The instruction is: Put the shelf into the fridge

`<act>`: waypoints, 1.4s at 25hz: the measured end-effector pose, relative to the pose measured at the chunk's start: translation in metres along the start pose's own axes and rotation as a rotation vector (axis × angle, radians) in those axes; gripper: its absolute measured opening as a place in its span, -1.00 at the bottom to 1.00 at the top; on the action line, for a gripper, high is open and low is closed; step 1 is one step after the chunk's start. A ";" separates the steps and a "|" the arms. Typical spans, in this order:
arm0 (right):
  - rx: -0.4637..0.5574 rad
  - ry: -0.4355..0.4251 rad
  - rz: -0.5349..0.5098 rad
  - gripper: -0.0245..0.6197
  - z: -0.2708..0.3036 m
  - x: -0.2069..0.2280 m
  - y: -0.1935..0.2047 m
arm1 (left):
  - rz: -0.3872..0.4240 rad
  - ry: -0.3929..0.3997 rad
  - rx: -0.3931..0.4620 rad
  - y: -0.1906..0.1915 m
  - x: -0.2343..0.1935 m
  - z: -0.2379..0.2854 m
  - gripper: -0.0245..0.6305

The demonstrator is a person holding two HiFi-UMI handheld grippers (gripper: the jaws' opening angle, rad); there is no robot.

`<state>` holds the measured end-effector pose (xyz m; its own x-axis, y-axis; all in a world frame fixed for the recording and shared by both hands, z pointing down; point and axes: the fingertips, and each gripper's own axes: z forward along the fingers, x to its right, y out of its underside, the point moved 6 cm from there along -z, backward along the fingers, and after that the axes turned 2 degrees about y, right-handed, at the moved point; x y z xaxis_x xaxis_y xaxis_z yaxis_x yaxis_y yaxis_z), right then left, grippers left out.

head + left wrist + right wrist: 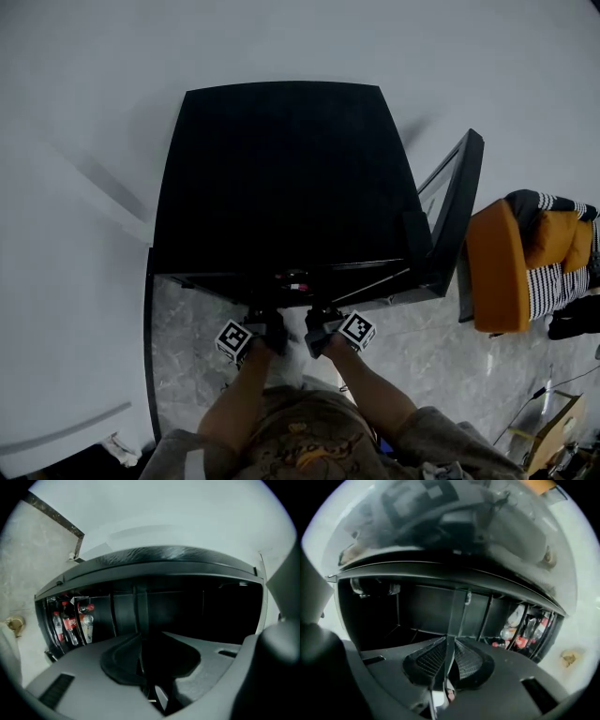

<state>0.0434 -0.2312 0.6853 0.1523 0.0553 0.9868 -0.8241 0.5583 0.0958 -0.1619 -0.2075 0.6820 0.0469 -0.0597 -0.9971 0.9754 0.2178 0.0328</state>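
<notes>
The black fridge (281,169) stands before me with its glass door (455,216) swung open on the right. Both grippers hang low in front of its opening, side by side. The left gripper (266,317) is open with nothing between its pads, and in its own view the left gripper (145,667) faces the dark interior. The right gripper (321,315) also looks open; in its view the right gripper (449,653) shows ribbed pads (429,660) apart. A thin upright bar (459,613) runs inside. I cannot pick out the shelf in the dark.
Drink bottles (70,623) with red caps stand in a rack at the fridge's side, seen too as bottles (520,630). An orange chair (497,272) with striped cloth sits right of the door. A cardboard box (553,427) lies at the bottom right. Marble floor (187,328) lies underfoot.
</notes>
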 end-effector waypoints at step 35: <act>-0.404 -0.177 -0.606 -0.87 -0.243 -0.218 0.076 | 0.399 0.242 -0.485 0.106 0.229 -0.210 -0.91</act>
<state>0.0802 -0.0001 0.4459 0.3980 -0.4733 0.7858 -0.3540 0.7110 0.6076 -0.0933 0.0065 0.4429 0.2794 0.3236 -0.9040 0.6837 0.5940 0.4240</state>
